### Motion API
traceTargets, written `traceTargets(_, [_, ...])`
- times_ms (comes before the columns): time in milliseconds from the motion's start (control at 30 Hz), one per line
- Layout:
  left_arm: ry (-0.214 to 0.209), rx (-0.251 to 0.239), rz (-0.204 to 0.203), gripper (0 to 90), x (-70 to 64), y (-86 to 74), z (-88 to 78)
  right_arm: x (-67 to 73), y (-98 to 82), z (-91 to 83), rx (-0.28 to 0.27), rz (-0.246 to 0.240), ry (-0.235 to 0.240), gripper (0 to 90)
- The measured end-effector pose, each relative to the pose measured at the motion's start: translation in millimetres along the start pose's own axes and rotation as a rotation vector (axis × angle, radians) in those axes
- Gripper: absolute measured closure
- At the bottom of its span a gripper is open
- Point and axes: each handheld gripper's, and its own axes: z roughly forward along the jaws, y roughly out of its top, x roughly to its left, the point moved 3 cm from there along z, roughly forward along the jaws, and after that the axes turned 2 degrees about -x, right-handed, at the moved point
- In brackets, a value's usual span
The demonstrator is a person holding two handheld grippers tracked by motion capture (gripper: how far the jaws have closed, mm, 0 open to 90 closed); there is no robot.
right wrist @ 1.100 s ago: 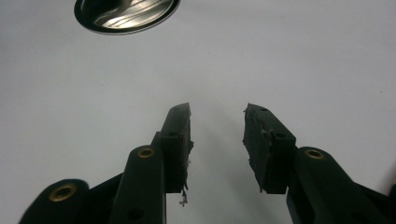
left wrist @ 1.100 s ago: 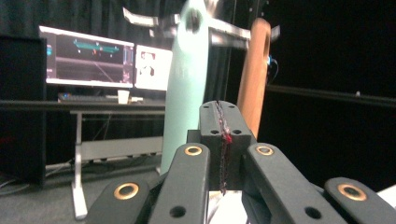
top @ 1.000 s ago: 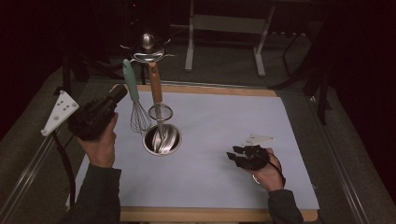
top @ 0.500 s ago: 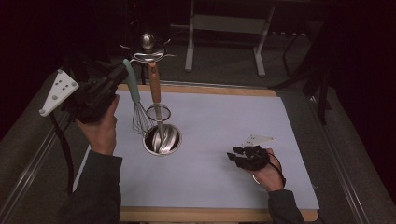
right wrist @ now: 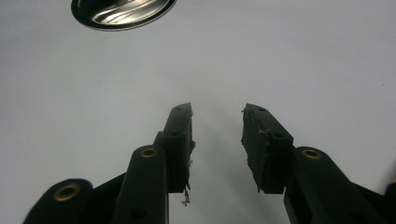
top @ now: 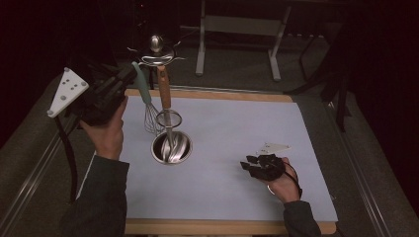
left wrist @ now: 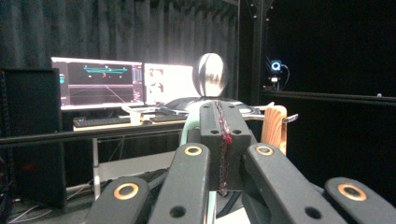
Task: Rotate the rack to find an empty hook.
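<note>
Whisk (top: 149, 111) clenched by left gripper (top: 129, 74) fingers; right gripper (top: 249, 165) fingers released; two hanging utensils.

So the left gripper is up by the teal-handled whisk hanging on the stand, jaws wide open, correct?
Not open: the left gripper has its jaws shut tight together, as the left gripper view shows. It is up by the teal-handled whisk on the stand.

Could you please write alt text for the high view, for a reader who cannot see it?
A person's left gripper is shut at the mint-green handle of a wire whisk hanging on a steel utensil stand, beside a wooden-handled utensil. The right gripper rests open on the pale blue mat.
</note>
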Motion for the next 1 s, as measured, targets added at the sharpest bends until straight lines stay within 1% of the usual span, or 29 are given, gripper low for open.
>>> traceTargets(67, [-0.003, -0.003, -0.004, 90.0, 0.6, -0.7, 0.2, -0.2, 0.0, -0.4, 0.0, 0.003, 0.0, 62.2])
traceTargets(267, [0.006, -0.003, 0.005, 90.0, 1.2, -0.8, 0.1, -1.0, 0.1, -1.7, -0.004, 0.002, 0.0, 62.5])
traceTargets(567, [0.031, 0.004, -0.009, 90.0, 9.2, -0.8, 1.8, -2.0, -0.2, -2.5, -0.007, 0.009, 0.0, 62.6])
traceTargets(833, [0.056, 0.019, -0.015, 90.0, 16.5, 1.1, 5.0, -3.1, 0.1, -4.5, -0.013, 0.011, -0.002, 62.8])
traceTargets(1000, [0.063, 0.028, -0.023, 90.0, 21.1, 2.2, 7.3, -3.5, 0.1, -5.1, -0.014, 0.011, -0.001, 63.0])
